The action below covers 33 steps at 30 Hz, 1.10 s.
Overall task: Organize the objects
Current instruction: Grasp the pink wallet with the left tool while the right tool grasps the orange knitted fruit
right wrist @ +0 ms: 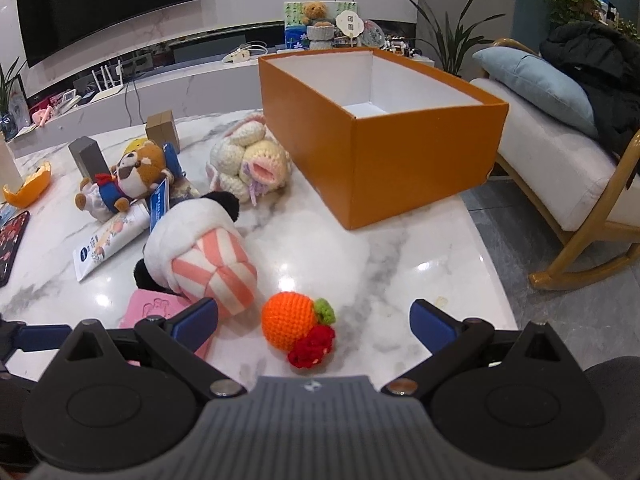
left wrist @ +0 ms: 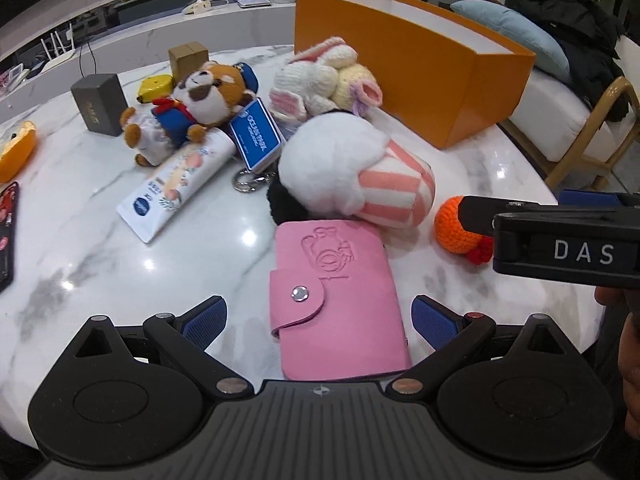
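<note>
A pink card wallet lies flat on the marble table between the open fingers of my left gripper. My right gripper is open around a crocheted orange fruit, whose red flower points toward me; the same fruit shows in the left wrist view behind the right gripper's body. A white plush with pink stripes lies just beyond the wallet. The open orange box stands at the back right and looks empty as far as I can see.
A red panda plush, a cream tube, a blue card holder and a knitted bunny lie mid-table. Small boxes and orange peel sit at the left. A rocking chair stands beyond the table's right edge.
</note>
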Motion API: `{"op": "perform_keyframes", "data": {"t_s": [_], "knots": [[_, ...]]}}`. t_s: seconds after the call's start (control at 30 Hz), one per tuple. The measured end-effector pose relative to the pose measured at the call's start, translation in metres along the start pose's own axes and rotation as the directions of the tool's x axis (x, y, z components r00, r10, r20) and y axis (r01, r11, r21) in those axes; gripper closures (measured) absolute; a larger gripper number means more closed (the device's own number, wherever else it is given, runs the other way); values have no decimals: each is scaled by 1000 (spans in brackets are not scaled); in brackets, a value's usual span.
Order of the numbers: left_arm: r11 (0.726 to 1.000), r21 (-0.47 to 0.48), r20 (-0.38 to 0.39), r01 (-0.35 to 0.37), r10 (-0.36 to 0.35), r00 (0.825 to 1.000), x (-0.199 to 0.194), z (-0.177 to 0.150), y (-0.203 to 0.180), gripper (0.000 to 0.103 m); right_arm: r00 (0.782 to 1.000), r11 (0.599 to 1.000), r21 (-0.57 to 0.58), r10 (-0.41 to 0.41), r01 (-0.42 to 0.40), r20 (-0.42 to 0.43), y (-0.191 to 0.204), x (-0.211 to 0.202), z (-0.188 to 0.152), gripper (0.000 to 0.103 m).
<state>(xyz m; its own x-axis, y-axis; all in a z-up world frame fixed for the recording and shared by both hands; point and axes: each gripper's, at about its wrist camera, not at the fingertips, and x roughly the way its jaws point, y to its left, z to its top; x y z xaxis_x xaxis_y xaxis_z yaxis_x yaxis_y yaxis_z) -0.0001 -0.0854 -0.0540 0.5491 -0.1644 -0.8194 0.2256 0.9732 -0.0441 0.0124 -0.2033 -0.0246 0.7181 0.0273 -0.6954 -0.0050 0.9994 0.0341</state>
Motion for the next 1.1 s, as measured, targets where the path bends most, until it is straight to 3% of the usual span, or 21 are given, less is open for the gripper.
{"op": "perform_keyframes", "data": {"t_s": [0.4,0.6,0.83,0.97,1.03,1.1], "knots": [[1000,-2,-17,0,0,1000,20,1,0,0,999,1000,0,28,-28,-35,-2,27,-2,2],[1000,1,-19,20,-20,1000,24,1,1,0,997,999,-22,48,-50,-61,2,38,-4,21],[998,54,-8,21,-20,1000,26,0,-3,0,997,998,-31,51,-53,-58,2,41,-6,25],[999,33,3,22,-22,1000,27,1,-2,0,996,998,-41,51,-54,-67,3,46,-7,29],[999,30,3,26,-26,1000,27,1,-1,0,996,998,-45,50,-53,-74,2,49,-8,38],[998,43,17,45,-46,999,25,2,-1,7,995,998,-47,48,-52,-84,2,52,-10,42]]}}
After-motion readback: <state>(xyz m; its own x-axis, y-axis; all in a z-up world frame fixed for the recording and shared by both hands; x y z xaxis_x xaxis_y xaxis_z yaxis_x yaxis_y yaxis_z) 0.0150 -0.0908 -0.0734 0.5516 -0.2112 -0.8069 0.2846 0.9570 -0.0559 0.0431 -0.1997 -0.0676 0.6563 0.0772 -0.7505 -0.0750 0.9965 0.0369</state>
